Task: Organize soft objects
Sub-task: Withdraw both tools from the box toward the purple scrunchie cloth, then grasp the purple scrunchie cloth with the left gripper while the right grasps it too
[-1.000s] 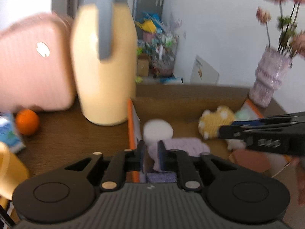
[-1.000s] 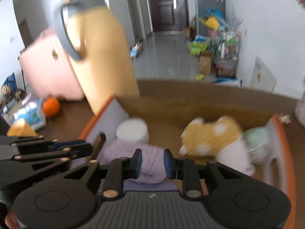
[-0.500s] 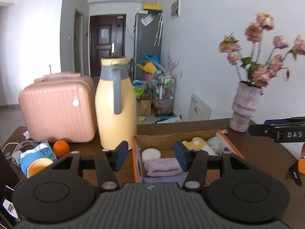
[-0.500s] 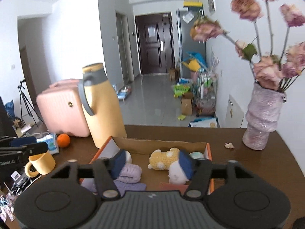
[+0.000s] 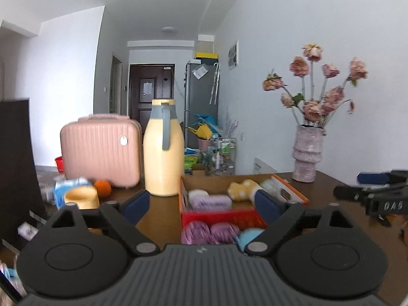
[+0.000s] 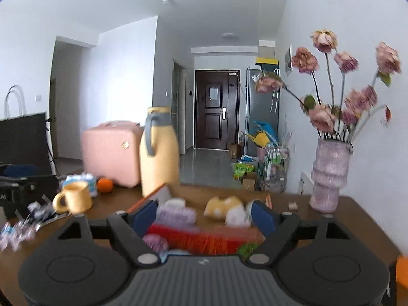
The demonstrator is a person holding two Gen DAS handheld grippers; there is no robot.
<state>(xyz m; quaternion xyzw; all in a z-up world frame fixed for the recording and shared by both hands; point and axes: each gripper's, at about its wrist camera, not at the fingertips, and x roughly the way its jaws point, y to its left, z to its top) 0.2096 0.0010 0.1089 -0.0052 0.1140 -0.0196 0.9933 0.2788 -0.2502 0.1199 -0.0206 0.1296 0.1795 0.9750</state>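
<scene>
An orange-edged cardboard box (image 5: 290, 191) on the brown table holds a rolled purple towel (image 5: 210, 202), a white roll (image 5: 195, 193), a yellow plush (image 5: 242, 189) and a pale green soft item. The box also shows in the right wrist view (image 6: 153, 195) with the purple towel (image 6: 178, 214) and yellow plush (image 6: 221, 205). A red container (image 5: 221, 219) nearer me holds purple rolls (image 5: 209, 232) and a blue one. My left gripper (image 5: 201, 204) is open and empty, held back from the box. My right gripper (image 6: 204, 215) is open and empty too.
A yellow thermos jug (image 5: 163, 150) and a pink case (image 5: 100, 150) stand behind the box on the left. An orange (image 5: 103, 188), a yellow mug (image 6: 74, 197) and tissue pack lie left. A flower vase (image 6: 330, 176) stands right.
Both grippers have opened wide and pulled back and up from the box. The purple towel stays in the box. A red container with rolls has come into view in front.
</scene>
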